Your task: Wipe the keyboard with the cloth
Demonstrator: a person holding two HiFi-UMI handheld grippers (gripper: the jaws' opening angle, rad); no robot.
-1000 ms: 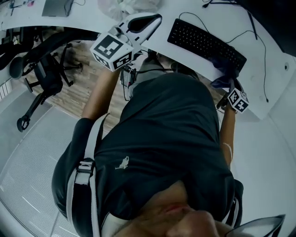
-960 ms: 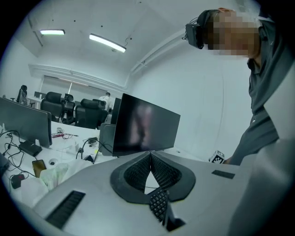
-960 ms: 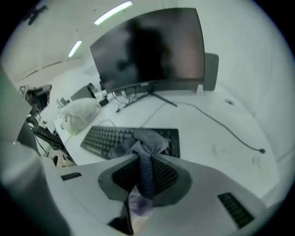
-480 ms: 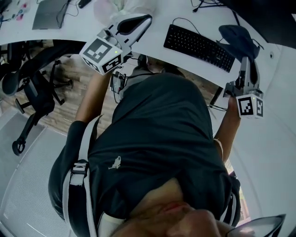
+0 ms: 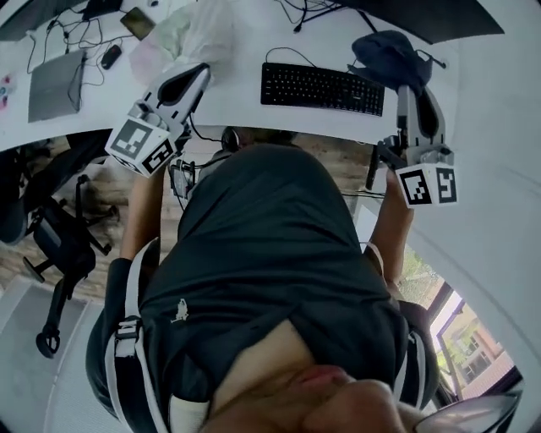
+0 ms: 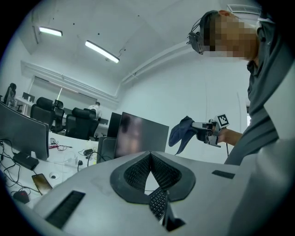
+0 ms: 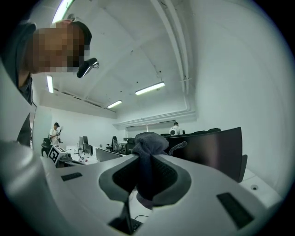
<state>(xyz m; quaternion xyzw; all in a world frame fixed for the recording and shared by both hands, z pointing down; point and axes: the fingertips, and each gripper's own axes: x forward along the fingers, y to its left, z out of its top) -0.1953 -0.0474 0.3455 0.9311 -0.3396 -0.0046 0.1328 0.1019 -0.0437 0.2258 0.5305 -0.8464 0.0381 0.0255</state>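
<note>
1. The right gripper, jaws just tightened, pinches the dark blue cloth in the air, past the right end of the black keyboard.
2. The keyboard lies lengthwise along the white desk, leftward of the cloth.
3. The left gripper has its jaws together, empty.

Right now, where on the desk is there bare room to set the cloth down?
Bare desk lies between the plastic bag and the left end of the keyboard, with a smaller patch behind the keyboard, short of the cables. The left side is crowded: laptop, mouse, phone.
</note>
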